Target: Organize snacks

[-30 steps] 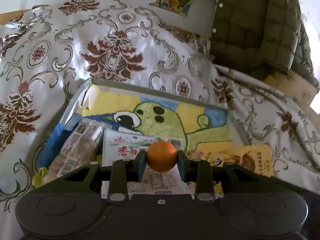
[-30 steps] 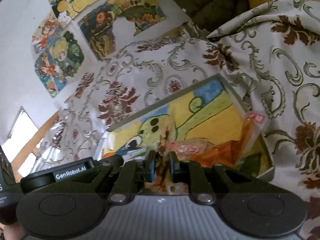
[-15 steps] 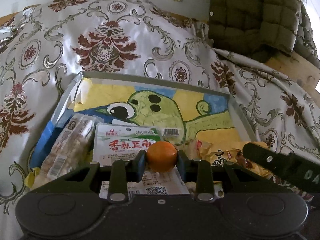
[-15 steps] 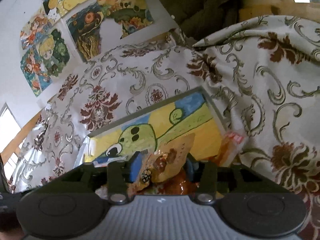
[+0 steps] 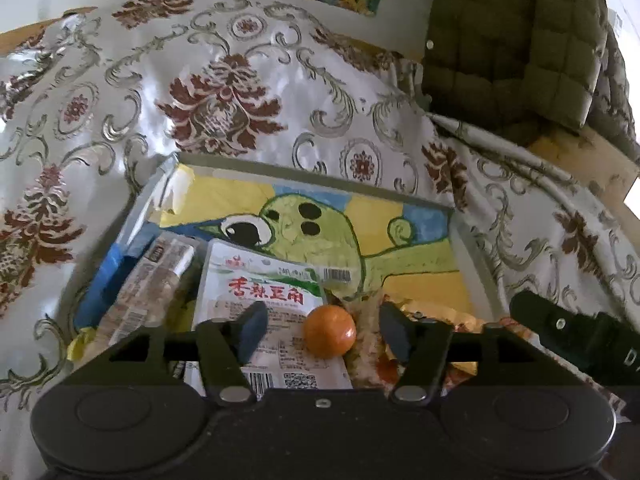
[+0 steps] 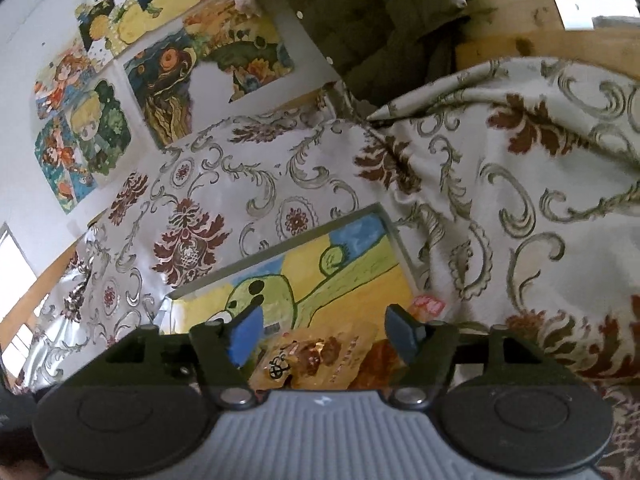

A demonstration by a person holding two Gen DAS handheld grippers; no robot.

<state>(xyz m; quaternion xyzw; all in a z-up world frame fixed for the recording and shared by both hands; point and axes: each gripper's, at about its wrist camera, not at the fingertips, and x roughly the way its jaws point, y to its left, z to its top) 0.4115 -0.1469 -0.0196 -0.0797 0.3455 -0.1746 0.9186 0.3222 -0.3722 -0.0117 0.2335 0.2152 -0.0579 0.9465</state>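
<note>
A shallow tray (image 5: 476, 248) with a painted green cartoon figure lies on a patterned cloth. In it rest a white snack packet with red characters (image 5: 260, 292), a clear packet of brownish snacks (image 5: 152, 284) to its left, and golden-orange packets (image 5: 436, 316). A small orange ball (image 5: 329, 331) sits on the white packet between the fingers of my left gripper (image 5: 324, 330), whose jaws are opening and no longer touch it. My right gripper (image 6: 326, 334) is also opening above a golden packet (image 6: 320, 358) that lies loose in the tray (image 6: 394, 236); its pads are apart from it.
The floral cloth (image 5: 224, 104) covers the surface all round the tray. A dark green quilted jacket (image 5: 508, 40) hangs at the back right. Colourful drawings (image 6: 168, 56) are stuck on the white wall. The other gripper's black finger (image 5: 568, 332) juts in at the right of the left wrist view.
Both grippers have opened. The left one let go of the orange ball, which now lies on the white packet. The right one released the golden packet and rose slightly.
</note>
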